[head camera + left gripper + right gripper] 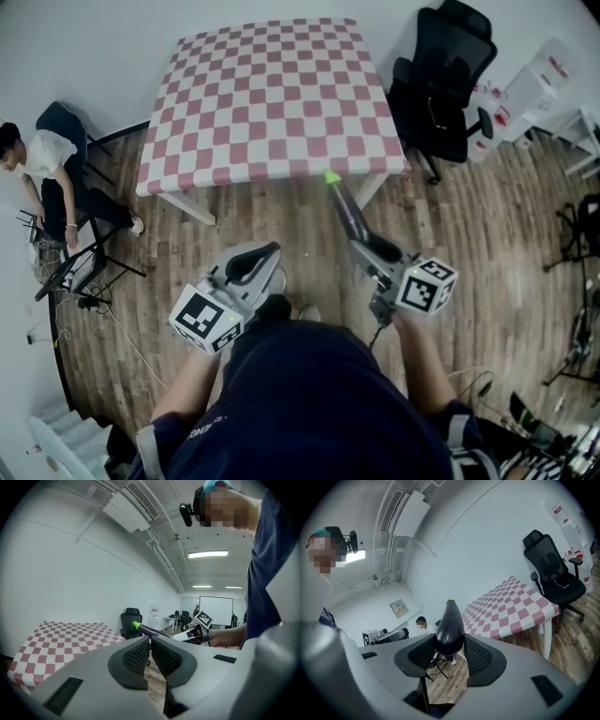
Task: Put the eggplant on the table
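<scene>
Now the right gripper [450, 649] is pinching a glossy, likely slippery eggplant [450, 623] by its thick end; the left gripper [150, 645] is hanging closed, empty.

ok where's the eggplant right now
In the head view the eggplant is right of centre, clamped in the right claw and jutting forward above the wooden floor, its green tip pointing toward the near edge of the checkered table.

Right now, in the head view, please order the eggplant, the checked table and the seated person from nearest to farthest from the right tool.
1. eggplant: held in the right tool, pointing ahead.
2. checked table: just ahead, beyond the eggplant's tip.
3. seated person: far left, near the wall.
</scene>
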Tool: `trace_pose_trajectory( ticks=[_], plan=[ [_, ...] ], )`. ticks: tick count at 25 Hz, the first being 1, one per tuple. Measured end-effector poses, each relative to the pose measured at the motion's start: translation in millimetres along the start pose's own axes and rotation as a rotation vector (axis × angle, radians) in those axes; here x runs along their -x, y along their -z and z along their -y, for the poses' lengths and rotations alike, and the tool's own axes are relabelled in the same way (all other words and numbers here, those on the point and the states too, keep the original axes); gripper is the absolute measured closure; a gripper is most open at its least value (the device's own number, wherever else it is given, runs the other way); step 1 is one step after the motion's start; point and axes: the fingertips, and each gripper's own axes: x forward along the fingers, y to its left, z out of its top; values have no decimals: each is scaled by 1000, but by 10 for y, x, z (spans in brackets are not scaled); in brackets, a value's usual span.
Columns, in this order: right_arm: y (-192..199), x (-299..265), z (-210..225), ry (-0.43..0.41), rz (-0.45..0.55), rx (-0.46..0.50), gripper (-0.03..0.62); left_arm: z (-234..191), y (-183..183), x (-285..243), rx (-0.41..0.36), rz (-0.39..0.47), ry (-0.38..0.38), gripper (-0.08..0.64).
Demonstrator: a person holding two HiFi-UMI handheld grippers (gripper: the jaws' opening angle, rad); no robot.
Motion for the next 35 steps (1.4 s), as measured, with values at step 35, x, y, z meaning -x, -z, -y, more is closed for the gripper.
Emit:
trace_pose_trajectory(
  ticks=[35],
  plan=[
    [-775, -2631, 741, 177, -126, -44, 391, -3273, 63, -609, 112, -31, 63, 523]
  ],
)
